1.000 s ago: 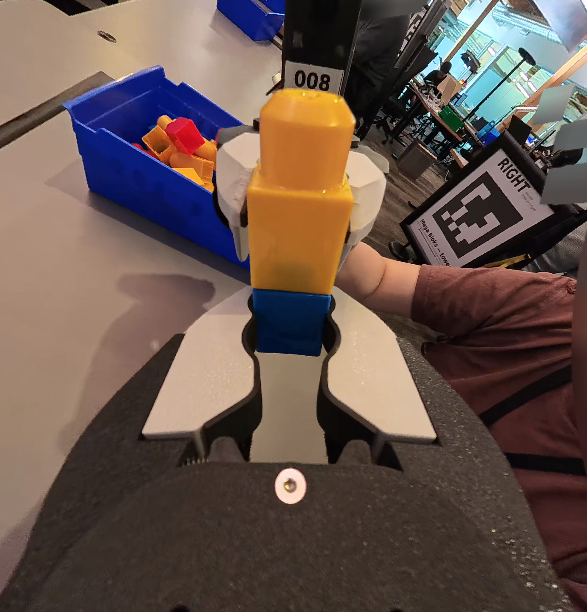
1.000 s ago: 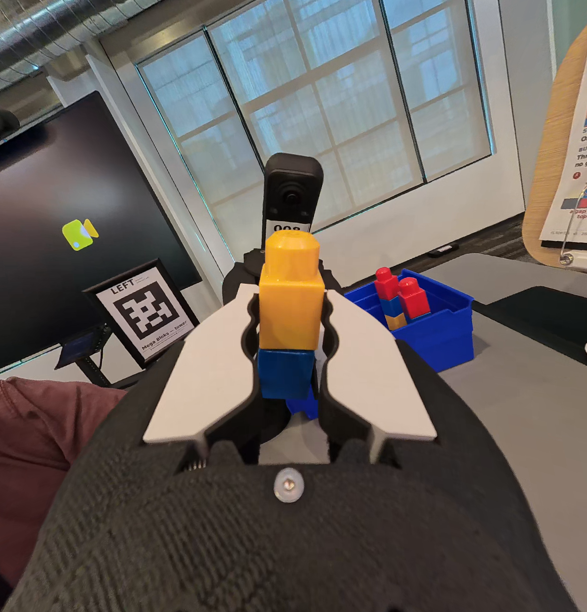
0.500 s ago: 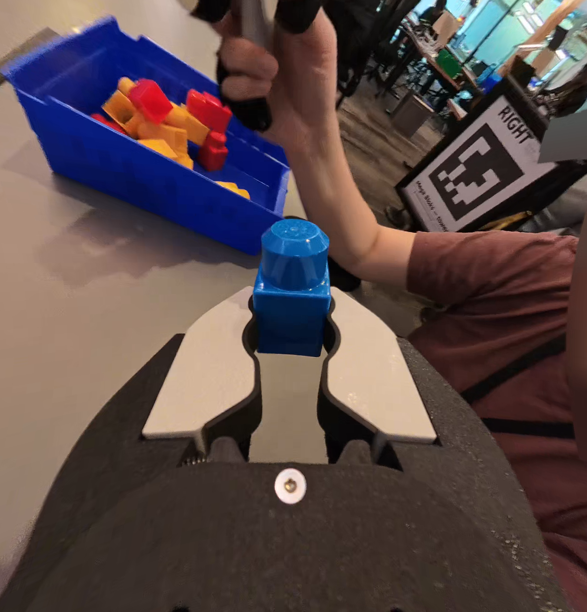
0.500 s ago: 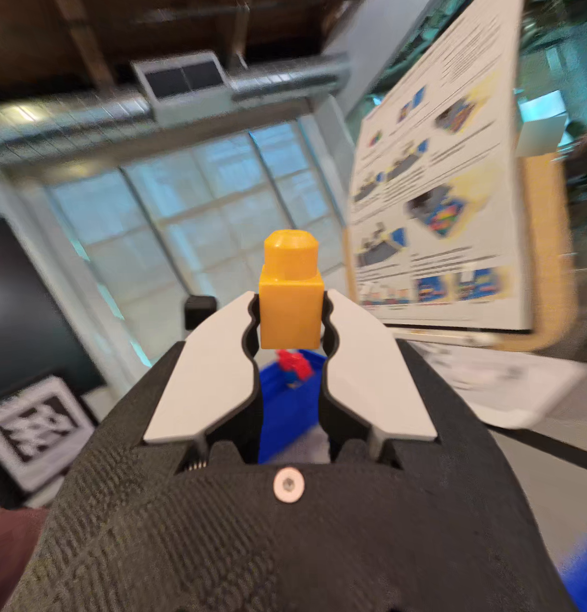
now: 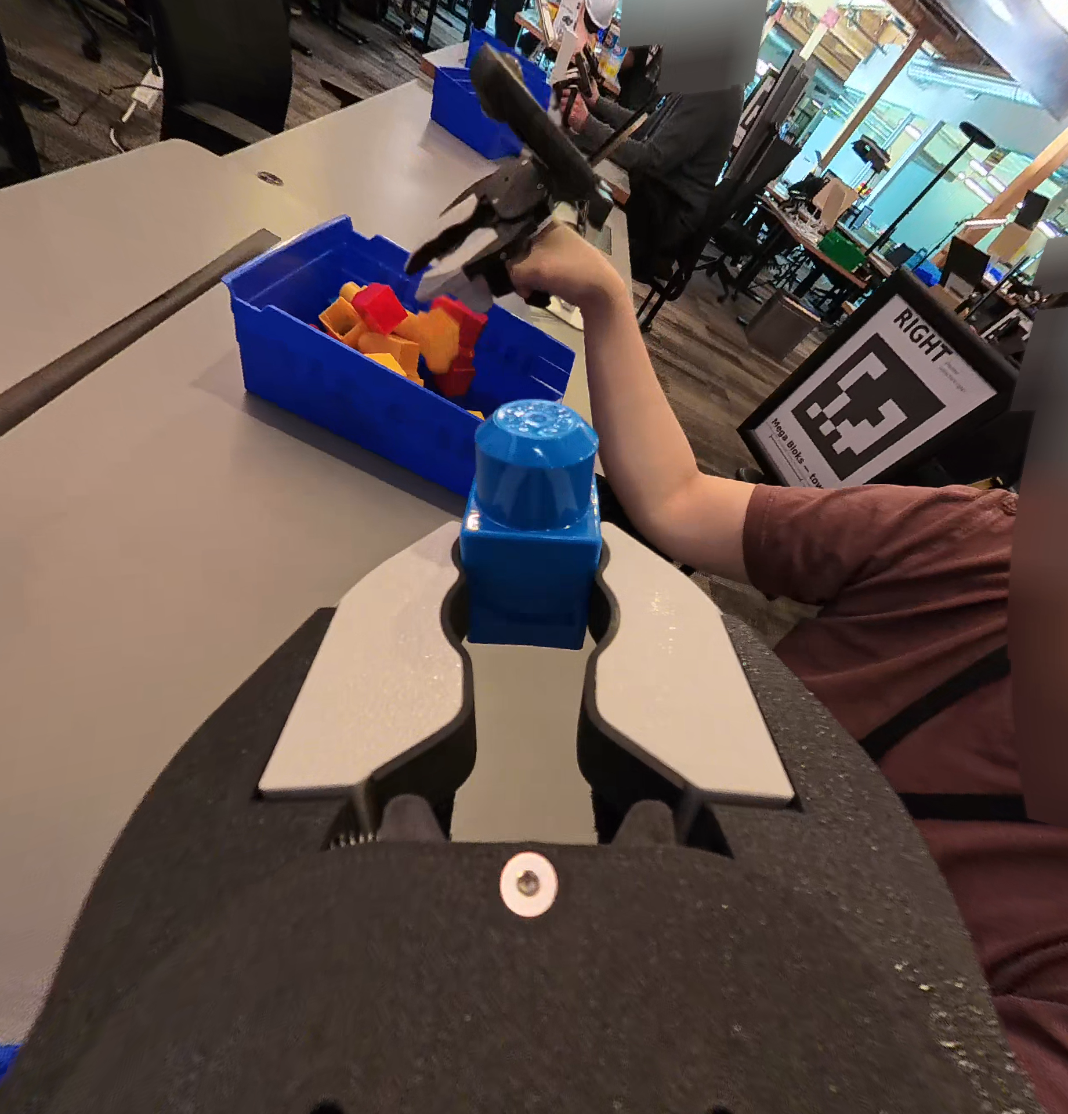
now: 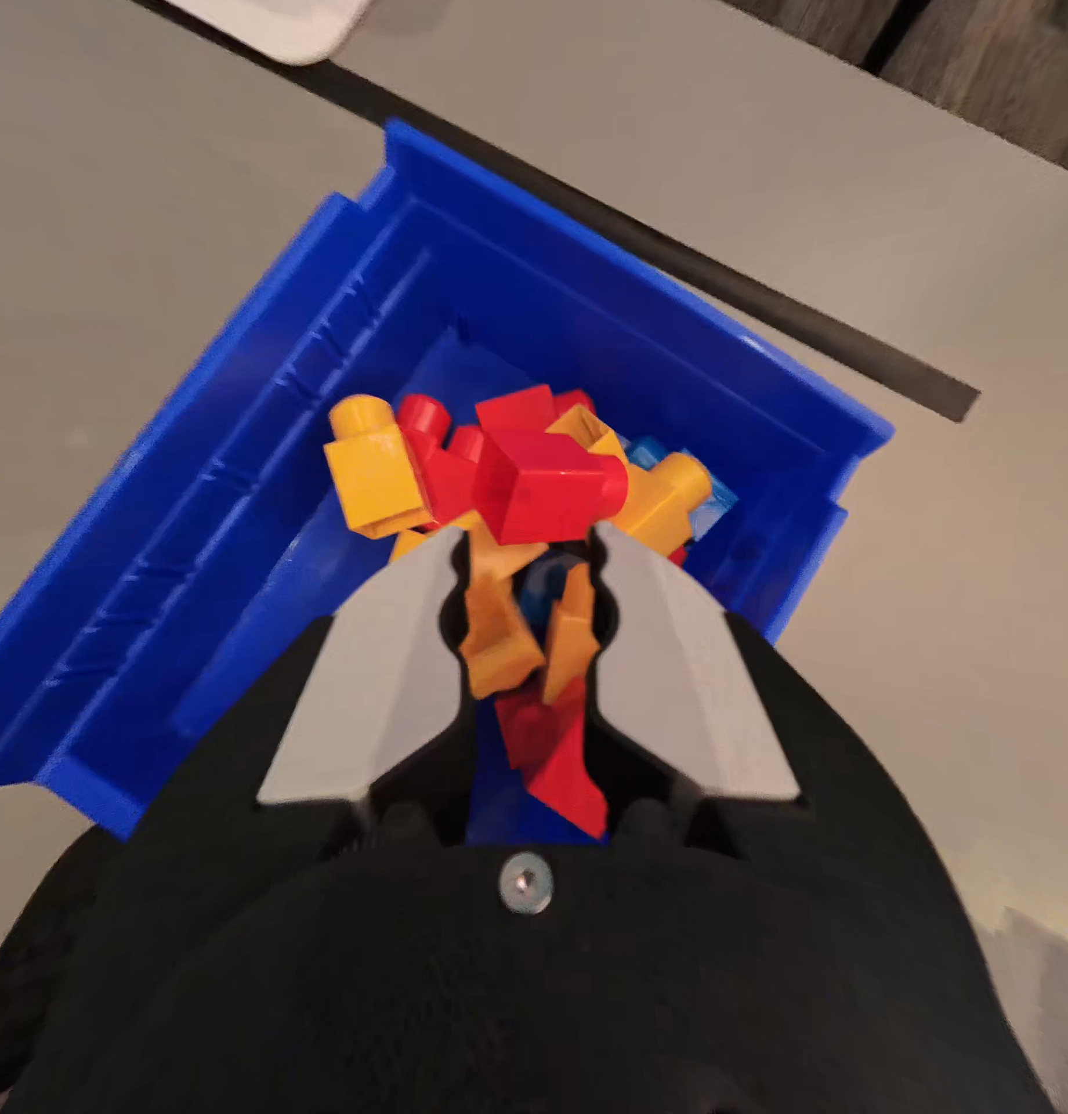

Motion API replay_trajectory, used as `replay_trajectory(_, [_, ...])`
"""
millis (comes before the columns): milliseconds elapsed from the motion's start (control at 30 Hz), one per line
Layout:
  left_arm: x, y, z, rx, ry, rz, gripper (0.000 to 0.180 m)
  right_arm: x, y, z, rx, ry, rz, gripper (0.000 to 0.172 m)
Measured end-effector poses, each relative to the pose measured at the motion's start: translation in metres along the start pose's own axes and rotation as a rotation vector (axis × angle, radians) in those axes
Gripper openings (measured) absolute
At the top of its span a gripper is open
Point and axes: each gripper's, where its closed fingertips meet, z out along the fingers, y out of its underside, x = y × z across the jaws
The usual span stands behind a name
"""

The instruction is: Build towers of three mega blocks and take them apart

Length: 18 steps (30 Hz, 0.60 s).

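The left gripper (image 5: 530, 594) is clamped on a blue mega block (image 5: 530, 542): both grey fingers (image 5: 392, 651) press its flat sides, the stud pointing up and away from the camera, above the grey table (image 5: 127, 542). The right gripper (image 6: 525, 579) hangs over the blue bin (image 6: 266, 458), its fingers (image 6: 670, 633) apart with nothing gripped; through the gap show loose yellow, red and blue blocks lying in the bin, a red block (image 6: 549, 488) uppermost just past the tips. The left wrist view shows the same gripper (image 5: 453, 265) tilted down over the bin (image 5: 350, 386), fingers spread above the pile.

A second ago the two grippers held one stack, yellow block on blue, each clamping its own piece. Half a second ago they had parted, the right one carrying the yellow block. Now the right one's grasp is bare, and the left grip on the blue block is unchanged.
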Motion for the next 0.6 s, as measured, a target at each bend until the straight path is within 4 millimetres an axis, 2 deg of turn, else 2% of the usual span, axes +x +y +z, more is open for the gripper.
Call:
replay_trajectory(67, [0.0, 0.0, -0.002, 0.004, 0.003, -0.001, 0.036, 0.002, -0.002, -0.002, -0.012, 0.047, -0.035, 0.059])
replay_trajectory(133, [0.003, -0.002, -0.001, 0.014, 0.023, -0.012, 0.036, -0.015, -0.031, -0.018, 0.125, 0.049, -0.139, 0.064])
replay_trajectory(167, [0.005, -0.002, 0.0, 0.016, 0.043, -0.021, 0.036, -0.033, -0.054, -0.031, 0.239, 0.037, -0.232, 0.068])
replay_trajectory(233, [0.011, -0.002, 0.007, 0.01, 0.094, -0.038, 0.036, -0.09, -0.102, -0.065, 0.523, -0.001, -0.457, 0.075])
replay_trajectory(300, [0.018, -0.002, 0.015, 0.004, 0.149, -0.05, 0.036, -0.168, -0.132, -0.104, 0.789, -0.108, -0.654, 0.079])
replay_trajectory(367, [0.026, -0.001, 0.023, -0.002, 0.208, -0.059, 0.036, -0.246, -0.139, -0.131, 0.977, -0.23, -0.825, 0.081])
replay_trajectory(433, [0.034, 0.001, 0.032, -0.018, 0.268, -0.071, 0.036, -0.3, -0.134, -0.132, 1.031, -0.234, -0.984, 0.085])
replay_trajectory(500, [0.042, 0.004, 0.04, -0.042, 0.314, -0.076, 0.036, -0.329, -0.128, -0.115, 0.988, -0.173, -1.113, 0.089])
replay_trajectory(600, [0.048, 0.005, 0.049, -0.051, 0.35, -0.078, 0.036, -0.361, -0.118, -0.1, 0.975, -0.223, -1.178, 0.088])
